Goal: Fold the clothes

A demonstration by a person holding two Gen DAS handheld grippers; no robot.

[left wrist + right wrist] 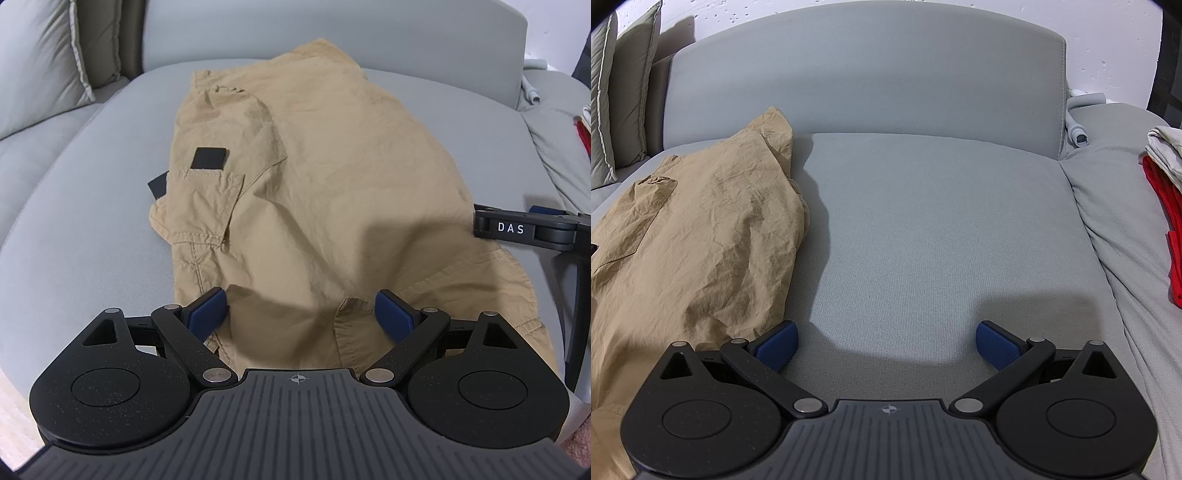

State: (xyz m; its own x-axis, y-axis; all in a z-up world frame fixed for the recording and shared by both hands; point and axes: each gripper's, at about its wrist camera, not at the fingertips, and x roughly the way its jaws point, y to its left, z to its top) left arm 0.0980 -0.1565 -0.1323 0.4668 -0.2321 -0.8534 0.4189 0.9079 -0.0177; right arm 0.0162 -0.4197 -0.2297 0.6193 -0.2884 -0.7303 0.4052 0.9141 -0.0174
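Observation:
Tan cargo shorts (314, 177) lie folded and rumpled on the grey sofa seat (92, 192), with pocket flaps and black hook patches on their left side. My left gripper (300, 314) is open, its blue pads hovering over the near edge of the shorts with nothing pinched. In the right wrist view the same shorts (694, 240) fill the left side. My right gripper (887, 345) is open over bare seat (942, 229), its left pad just beside the shorts' edge. The right gripper's black finger (517, 229) also shows at the right of the left wrist view.
The sofa backrest (864, 81) rises behind the seat. Pale green cushions (44, 55) lean at the far left. On the right, a grey blanket (1115, 229) carries a stack of white and red clothes (1171, 206). A white cable (1078, 129) lies by the backrest.

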